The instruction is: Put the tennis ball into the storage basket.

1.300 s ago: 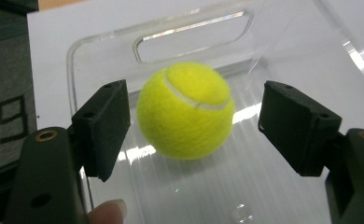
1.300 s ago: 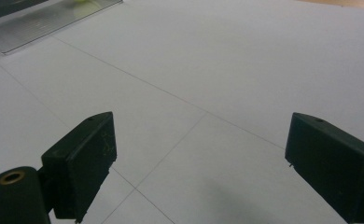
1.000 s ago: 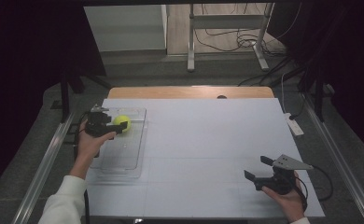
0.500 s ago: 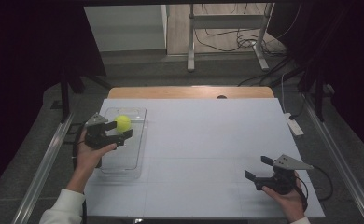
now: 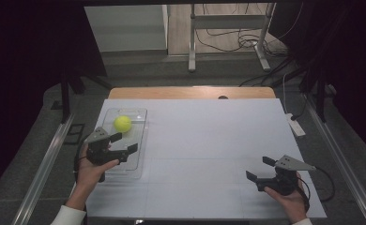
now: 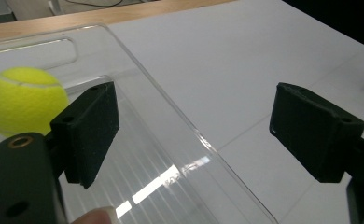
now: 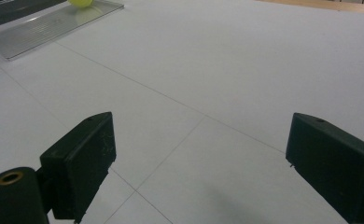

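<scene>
From the high view, the white table [image 5: 209,154] carried a clear plastic tray [image 5: 139,140] near its left edge, with a yellow-green tennis ball [image 5: 122,123] lying in the tray's far end. The left gripper [image 5: 124,142] hovered over the tray's near half, its jaws spread wide and holding nothing, the ball just beyond them and apart from both. The right gripper [image 5: 261,168] was held low over the table's near right corner, well apart from the tray, jaws likewise spread and empty; a grey three-cornered plate sat on top of it.

The left gripper view added what the overhead camera could not: the tray's [image 6: 180,140] ribbed floor, its raised transparent rim running diagonally between the two jaws, and a handle-like cutout at its far end. The tennis ball [image 6: 24,100] showed its white seam, partly hidden behind the left jaw. The right gripper view showed thin lines crossing the table [image 7: 245,70], and the tray [image 7: 45,28] with the ball [image 7: 80,3] far off at the upper left corner.

A second earlier, the left gripper had been at the ball in the tray's far end; half a second earlier it was already drawing away from it. Now it sat nearer the person, with the ball left free in the tray. The right gripper had not moved.

No writing or brand could be read on anything.
</scene>
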Tool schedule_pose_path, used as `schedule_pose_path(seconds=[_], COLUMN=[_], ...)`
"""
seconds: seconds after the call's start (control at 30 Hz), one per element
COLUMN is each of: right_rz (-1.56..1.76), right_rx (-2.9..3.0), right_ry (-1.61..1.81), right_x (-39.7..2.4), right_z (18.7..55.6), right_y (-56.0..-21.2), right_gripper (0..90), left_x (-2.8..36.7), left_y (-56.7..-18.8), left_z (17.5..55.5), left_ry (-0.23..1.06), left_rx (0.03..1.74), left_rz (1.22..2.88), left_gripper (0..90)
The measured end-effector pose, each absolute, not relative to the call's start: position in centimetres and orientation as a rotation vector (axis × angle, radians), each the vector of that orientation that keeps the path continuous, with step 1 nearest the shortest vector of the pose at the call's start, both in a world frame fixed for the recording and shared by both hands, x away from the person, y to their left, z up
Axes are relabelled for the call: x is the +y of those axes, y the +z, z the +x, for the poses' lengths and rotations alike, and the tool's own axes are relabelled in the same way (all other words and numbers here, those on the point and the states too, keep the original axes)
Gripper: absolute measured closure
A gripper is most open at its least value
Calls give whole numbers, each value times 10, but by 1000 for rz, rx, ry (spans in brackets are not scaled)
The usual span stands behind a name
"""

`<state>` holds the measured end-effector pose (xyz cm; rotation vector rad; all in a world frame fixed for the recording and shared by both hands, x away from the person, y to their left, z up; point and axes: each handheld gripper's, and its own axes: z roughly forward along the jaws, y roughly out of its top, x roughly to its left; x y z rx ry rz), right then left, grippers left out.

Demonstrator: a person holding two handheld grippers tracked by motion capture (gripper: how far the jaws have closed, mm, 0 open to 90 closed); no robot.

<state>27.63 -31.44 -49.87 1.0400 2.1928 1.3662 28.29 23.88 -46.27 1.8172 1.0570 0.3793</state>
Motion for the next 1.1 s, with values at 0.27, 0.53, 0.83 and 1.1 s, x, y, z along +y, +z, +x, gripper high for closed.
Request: schedule_pose_path(seconds=[0.27, 0.53, 0.83, 1.1], right_rz=[1040, 1039, 1036, 1030], right_rx=[2193, 2191, 2190, 2192], right_ry=[1369, 1379, 1384, 1386], right_x=[-315, -315, -315, -315], right_z=[276, 277, 277, 277], right_y=[-498, -498, -498, -498], right_gripper=[85, 84, 84, 84], left_x=[228, 219, 207, 206], left_y=[-473, -481, -490, -493], left_z=[263, 247, 240, 240], left_ry=[373, 372, 366, 367], left_rx=[999, 955, 926, 935], left_rz=[1837, 1848, 1880, 1880], left_gripper=[151, 141, 136, 134])
